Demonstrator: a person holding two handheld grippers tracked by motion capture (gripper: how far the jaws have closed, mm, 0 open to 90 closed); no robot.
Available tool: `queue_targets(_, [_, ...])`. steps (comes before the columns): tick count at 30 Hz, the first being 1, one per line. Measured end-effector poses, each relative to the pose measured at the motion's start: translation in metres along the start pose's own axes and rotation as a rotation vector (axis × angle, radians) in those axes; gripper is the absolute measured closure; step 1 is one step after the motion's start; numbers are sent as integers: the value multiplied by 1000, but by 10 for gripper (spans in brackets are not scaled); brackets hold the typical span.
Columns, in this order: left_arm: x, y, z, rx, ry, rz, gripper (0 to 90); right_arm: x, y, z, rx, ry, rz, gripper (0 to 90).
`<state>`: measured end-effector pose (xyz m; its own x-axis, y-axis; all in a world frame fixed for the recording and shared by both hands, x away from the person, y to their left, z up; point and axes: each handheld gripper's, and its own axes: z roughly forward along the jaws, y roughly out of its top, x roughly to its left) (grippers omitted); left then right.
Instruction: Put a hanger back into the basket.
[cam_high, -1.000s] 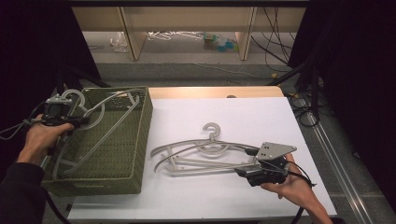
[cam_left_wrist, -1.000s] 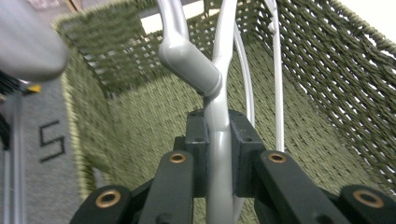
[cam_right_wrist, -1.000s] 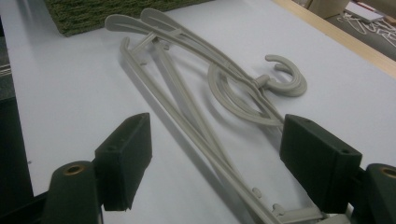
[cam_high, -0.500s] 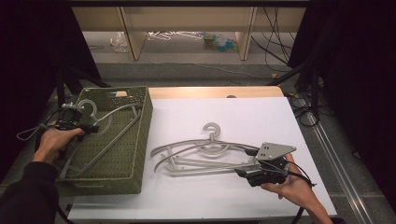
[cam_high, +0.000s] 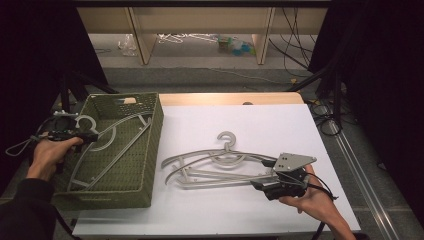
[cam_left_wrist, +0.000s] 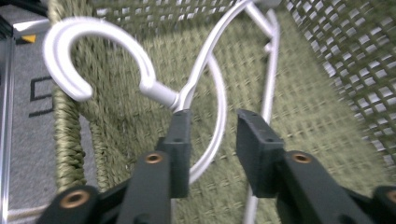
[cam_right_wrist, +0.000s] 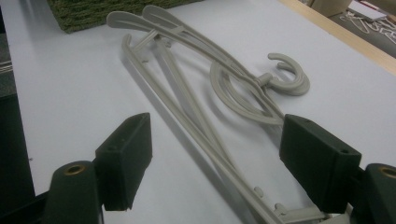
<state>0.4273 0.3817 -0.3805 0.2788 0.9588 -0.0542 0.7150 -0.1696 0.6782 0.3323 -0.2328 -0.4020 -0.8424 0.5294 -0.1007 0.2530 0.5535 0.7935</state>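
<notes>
A pale grey plastic hanger lies in the green woven basket, its hook reaching over the basket's left rim. My left gripper is at that rim by the hanger's neck. Its jaws have just been opening and stand parted, with the hanger's loop running close to the left one and no pad pressing on it. On the white table lie two more stacked hangers. My right gripper rests at their right end, jaws wide open, the hangers' bars passing between them untouched.
The basket's woven wall rises on both sides of the left gripper. The white tabletop ends in a wooden strip at the back. Beyond it, shelving stands with clutter on the floor. Cables run along the right side.
The left hand has come down and inward with the hanger, which now lies in the basket, and its jaws have parted. The right hand and the two table hangers have not moved.
</notes>
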Motion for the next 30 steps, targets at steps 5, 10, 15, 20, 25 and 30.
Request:
queue_targets(5, [-24,-7,-35,-172,-24,-25,559,-2,-1,0,-1,-3,11,261])
queue_targets(10, [-52,-21,-64,-302,-71,-16,490,-3,-2,1,-13,-17,25,257])
queue_targets(15, [-91,-39,-78,-410,-167,-26,422,-3,-3,3,-26,-32,40,256])
queue_targets(20, [-140,-63,-73,-451,-283,-3,339,-4,-5,6,-56,-46,59,250])
queue_targets(25, [-187,-83,-54,-413,-369,97,291,-5,-9,10,-56,-51,79,244])
queue_targets(30, [-223,-93,-44,-418,-409,183,219,-7,-12,12,-54,-52,89,237])
